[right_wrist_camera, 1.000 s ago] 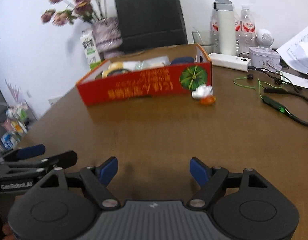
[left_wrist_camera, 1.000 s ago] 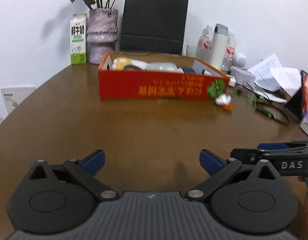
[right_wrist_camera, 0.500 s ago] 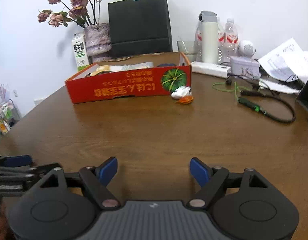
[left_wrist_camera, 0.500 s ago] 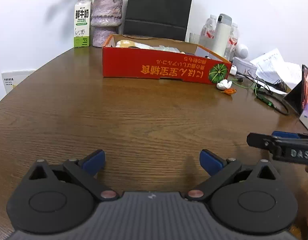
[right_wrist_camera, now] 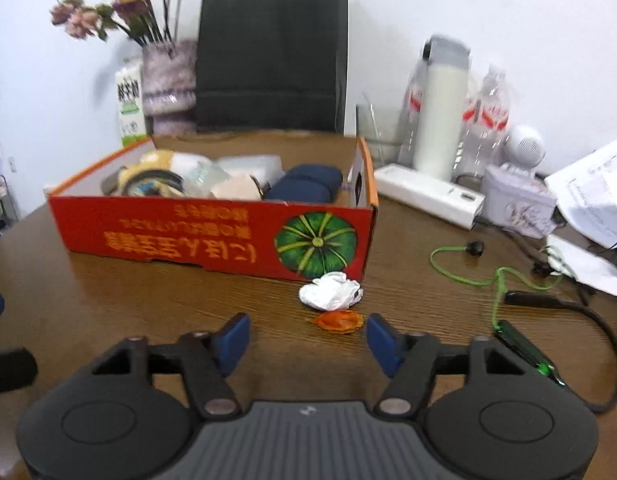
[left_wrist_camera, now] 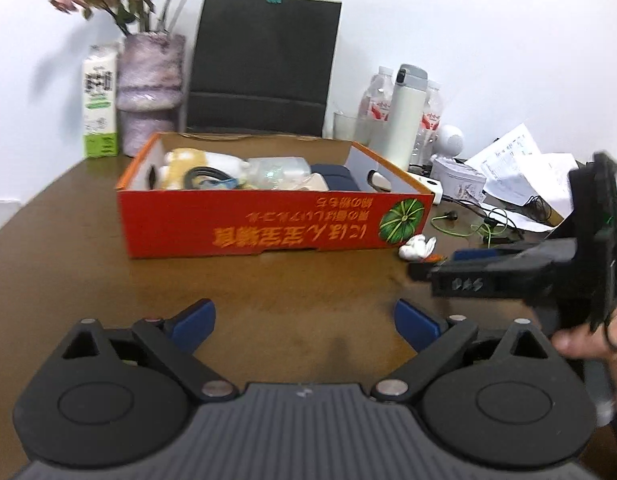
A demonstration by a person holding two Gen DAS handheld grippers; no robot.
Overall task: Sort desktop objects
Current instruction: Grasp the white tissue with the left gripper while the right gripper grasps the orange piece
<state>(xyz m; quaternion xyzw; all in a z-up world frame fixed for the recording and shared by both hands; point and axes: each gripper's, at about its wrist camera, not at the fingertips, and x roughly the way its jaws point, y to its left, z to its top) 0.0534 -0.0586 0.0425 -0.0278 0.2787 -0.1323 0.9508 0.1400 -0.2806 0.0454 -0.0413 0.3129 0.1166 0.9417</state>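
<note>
Now the right gripper [right_wrist_camera: 308, 340] hangs low over the worktop [right_wrist_camera: 148, 300], jaws spread wide and holding nothing, with an orange scrap [right_wrist_camera: 338, 321] just ahead between its 2 fingertips. Touching the red box [right_wrist_camera: 212, 236] beyond lies a crumpled white tissue [right_wrist_camera: 330, 291]. Further back, the left gripper [left_wrist_camera: 304, 326] gapes wide too, empty.
</note>
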